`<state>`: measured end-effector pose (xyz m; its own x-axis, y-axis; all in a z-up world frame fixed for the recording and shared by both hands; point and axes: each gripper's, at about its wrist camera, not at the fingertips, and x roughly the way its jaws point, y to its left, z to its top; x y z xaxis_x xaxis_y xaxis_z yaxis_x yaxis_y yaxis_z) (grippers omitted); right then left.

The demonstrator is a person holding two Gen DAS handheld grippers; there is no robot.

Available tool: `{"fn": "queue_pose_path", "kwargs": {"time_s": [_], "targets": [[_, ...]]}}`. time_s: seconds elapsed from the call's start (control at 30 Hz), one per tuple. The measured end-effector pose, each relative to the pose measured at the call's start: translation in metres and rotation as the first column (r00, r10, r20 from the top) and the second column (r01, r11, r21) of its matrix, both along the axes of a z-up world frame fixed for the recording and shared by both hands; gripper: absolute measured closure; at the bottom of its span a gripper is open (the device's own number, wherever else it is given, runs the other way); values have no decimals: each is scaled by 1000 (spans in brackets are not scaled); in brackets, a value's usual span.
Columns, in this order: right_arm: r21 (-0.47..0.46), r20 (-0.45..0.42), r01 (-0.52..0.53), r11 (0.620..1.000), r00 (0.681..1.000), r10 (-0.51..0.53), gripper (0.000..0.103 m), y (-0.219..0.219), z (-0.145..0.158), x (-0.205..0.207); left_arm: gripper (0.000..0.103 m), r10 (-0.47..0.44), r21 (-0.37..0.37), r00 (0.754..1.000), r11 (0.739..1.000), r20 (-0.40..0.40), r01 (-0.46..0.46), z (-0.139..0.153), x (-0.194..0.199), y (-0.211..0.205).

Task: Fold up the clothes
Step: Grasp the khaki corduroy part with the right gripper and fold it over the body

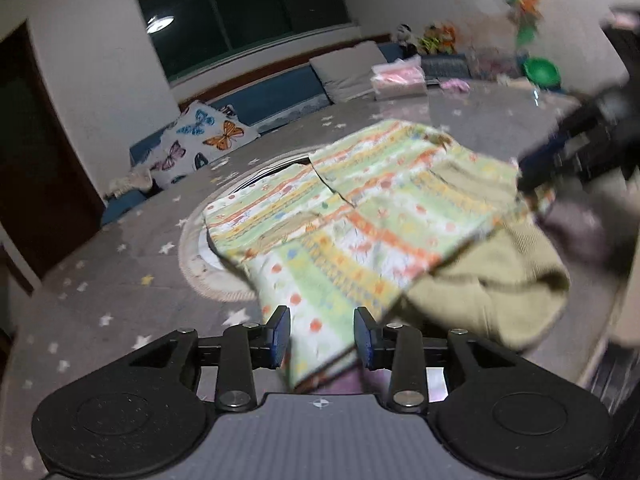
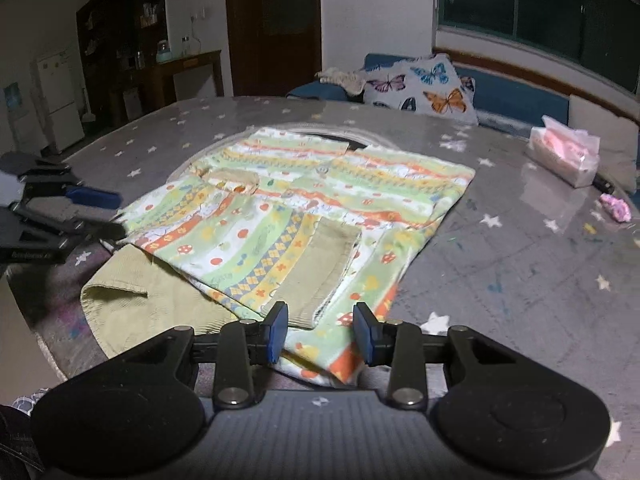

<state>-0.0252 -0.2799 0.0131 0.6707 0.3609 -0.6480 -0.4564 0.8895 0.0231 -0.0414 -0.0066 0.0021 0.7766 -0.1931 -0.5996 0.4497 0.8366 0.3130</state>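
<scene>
A child's patterned shirt (image 1: 360,208) in green, orange and yellow with olive cuffs lies on the grey star-print table (image 1: 120,280), on top of an olive garment (image 1: 492,288). The shirt also shows in the right wrist view (image 2: 320,204), with the olive garment (image 2: 152,300) under its near left corner. My left gripper (image 1: 322,334) is open, its fingers either side of the shirt's near edge. My right gripper (image 2: 320,332) is open over the shirt's near corner. The right gripper appears blurred at the right of the left wrist view (image 1: 576,148). The left gripper shows at the left of the right wrist view (image 2: 80,208).
A butterfly-print pillow (image 2: 424,88) and a blue bench (image 2: 516,92) sit behind the table. A bag of pink items (image 2: 564,152) and a small pink object (image 2: 618,206) lie at the table's right. A round mat (image 1: 200,264) lies under the shirt. A green bowl (image 1: 542,72) stands far off.
</scene>
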Motion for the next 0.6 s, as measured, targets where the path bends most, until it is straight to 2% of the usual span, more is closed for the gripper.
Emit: {"fn": "queue_pose_path", "kwargs": {"time_s": [0.2, 0.43, 0.6], "targets": [[-20, -25, -7, 1000, 1000, 6, 67, -2, -7, -5, 51, -113, 125, 992, 986, 51, 106, -16, -28, -19], [-19, -46, 15, 1000, 999, -16, 67, -10, -13, -15, 47, -186, 140, 977, 975, 109, 170, -26, -32, -43], [-25, -13, 14, 1000, 1000, -14, 67, -13, 1, -21, 47, -222, 130, 966, 970, 132, 205, -29, -30, -51]]}}
